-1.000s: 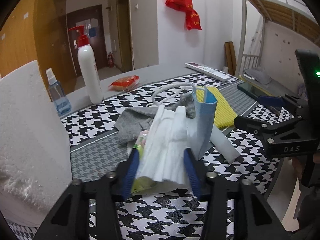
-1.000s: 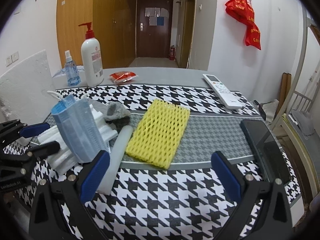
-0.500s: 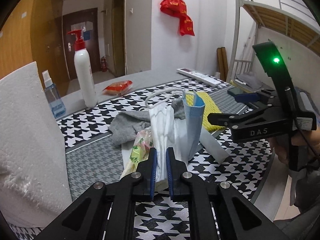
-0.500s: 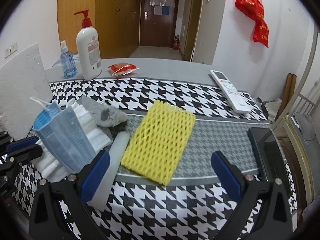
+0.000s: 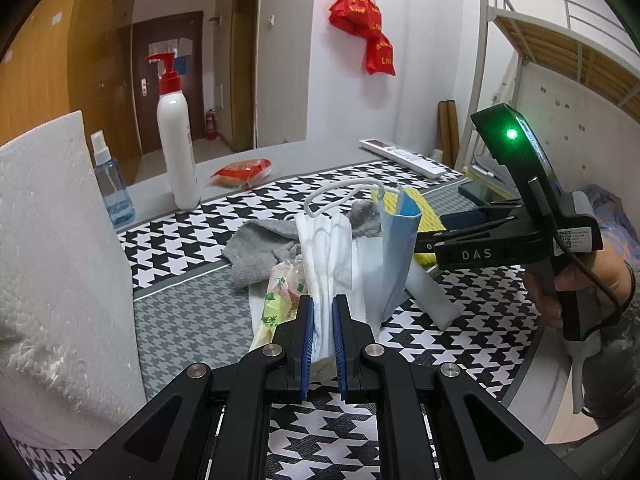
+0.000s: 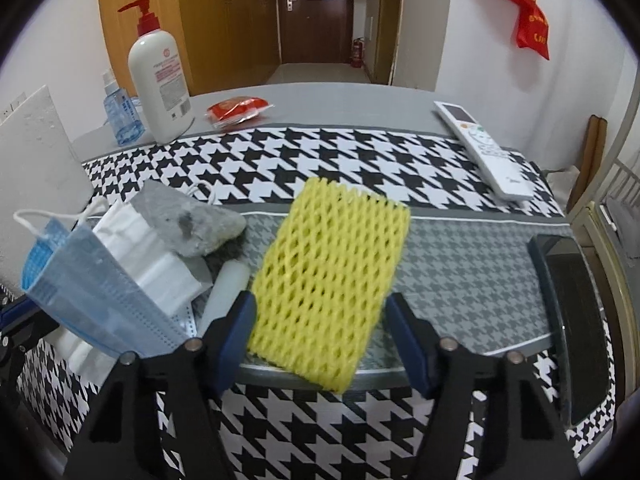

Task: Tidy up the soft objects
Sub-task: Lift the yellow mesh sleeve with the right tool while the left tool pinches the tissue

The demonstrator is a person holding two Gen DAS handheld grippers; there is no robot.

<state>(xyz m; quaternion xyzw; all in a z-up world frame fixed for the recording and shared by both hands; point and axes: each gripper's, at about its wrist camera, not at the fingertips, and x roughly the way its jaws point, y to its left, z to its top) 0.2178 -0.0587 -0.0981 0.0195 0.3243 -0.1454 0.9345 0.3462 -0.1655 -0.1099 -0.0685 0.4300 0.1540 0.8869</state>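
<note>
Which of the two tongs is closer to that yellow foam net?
The right tongs: their fingers sit either side of the yellow foam net. The left tongs are farther off, clamped on white masks.

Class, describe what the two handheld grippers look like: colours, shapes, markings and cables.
Left gripper: black angular fingers with round silver rivets and blue pads. Right gripper: the same build; the left view shows white letters "DAS", a black housing with a green light, a white label and a black cable by a grey-green sleeve.

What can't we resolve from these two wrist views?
- Right tongs on the yellow foam net: contact unclear, right view blurred.
- Green packet: print too small; white masks hide part, left view.
- Phone: cut by the right edge.
</note>
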